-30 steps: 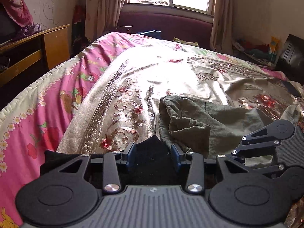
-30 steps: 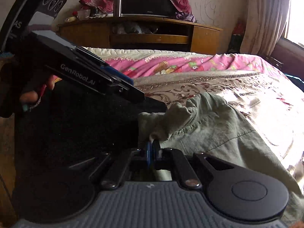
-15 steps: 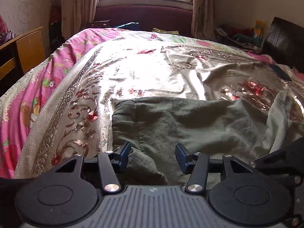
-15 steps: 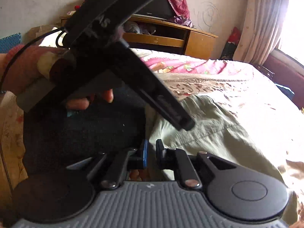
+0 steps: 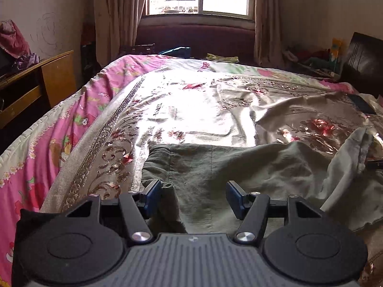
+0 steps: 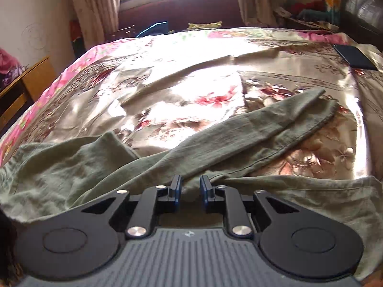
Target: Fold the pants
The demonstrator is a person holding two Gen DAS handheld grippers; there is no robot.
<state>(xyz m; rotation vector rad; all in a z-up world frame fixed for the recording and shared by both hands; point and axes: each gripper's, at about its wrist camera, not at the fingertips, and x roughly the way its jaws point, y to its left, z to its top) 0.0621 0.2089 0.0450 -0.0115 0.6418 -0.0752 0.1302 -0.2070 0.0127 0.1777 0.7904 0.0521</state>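
Olive-green pants (image 5: 239, 167) lie spread on the bed in front of me, waistband end at the left. My left gripper (image 5: 193, 198) is wide open over the waistband; a fold of cloth touches its left pad. In the right wrist view the pants (image 6: 239, 134) stretch to the right, the two legs lying one over the other toward the far right. My right gripper (image 6: 190, 191) is open by a narrow gap, right above the cloth near the crotch, holding nothing.
The bed carries a shiny floral gold cover (image 5: 196, 105) and a pink sheet (image 5: 47, 143) at its left edge. A wooden desk (image 5: 36, 81) stands left. A dark flat object (image 6: 354, 57) lies on the bed's far right.
The right gripper opened, let go of the pants cloth and swung round toward the legs. The left gripper opened wider over the waistband. The pants now lie flatter.
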